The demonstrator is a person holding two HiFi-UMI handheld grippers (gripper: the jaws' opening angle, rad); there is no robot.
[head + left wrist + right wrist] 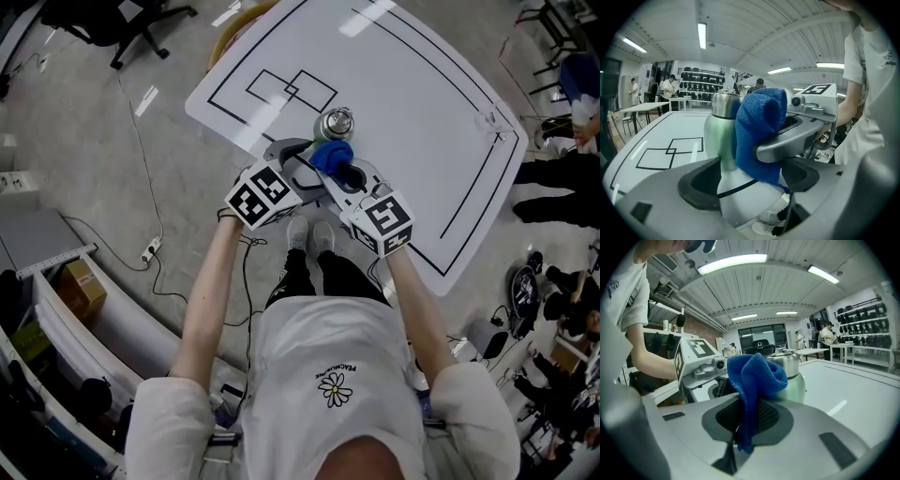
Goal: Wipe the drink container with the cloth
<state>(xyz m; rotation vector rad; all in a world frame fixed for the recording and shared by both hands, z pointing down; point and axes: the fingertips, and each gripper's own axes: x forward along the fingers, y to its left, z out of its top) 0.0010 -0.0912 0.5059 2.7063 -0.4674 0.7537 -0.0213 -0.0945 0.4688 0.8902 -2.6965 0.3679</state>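
Note:
A steel drink container (pixel 336 123) with a pale green body stands near the front edge of the white table (pixel 422 103). My right gripper (pixel 343 174) is shut on a blue cloth (pixel 331 155), and the cloth's bunched top presses against the near side of the container (pixel 791 373). In the right gripper view the cloth (pixel 752 380) hangs down between the pads. My left gripper (pixel 296 161) is open just left of it. In the left gripper view the container (pixel 718 136) shows between the wide-apart pads, half hidden by the cloth (pixel 759 133).
Black taped lines and two overlapping squares (pixel 291 89) mark the table. The table's front edge is right under the grippers. Cables, a power strip (pixel 150 249) and boxes lie on the floor at left, an office chair (pixel 122 23) at top left, people (pixel 562 178) at right.

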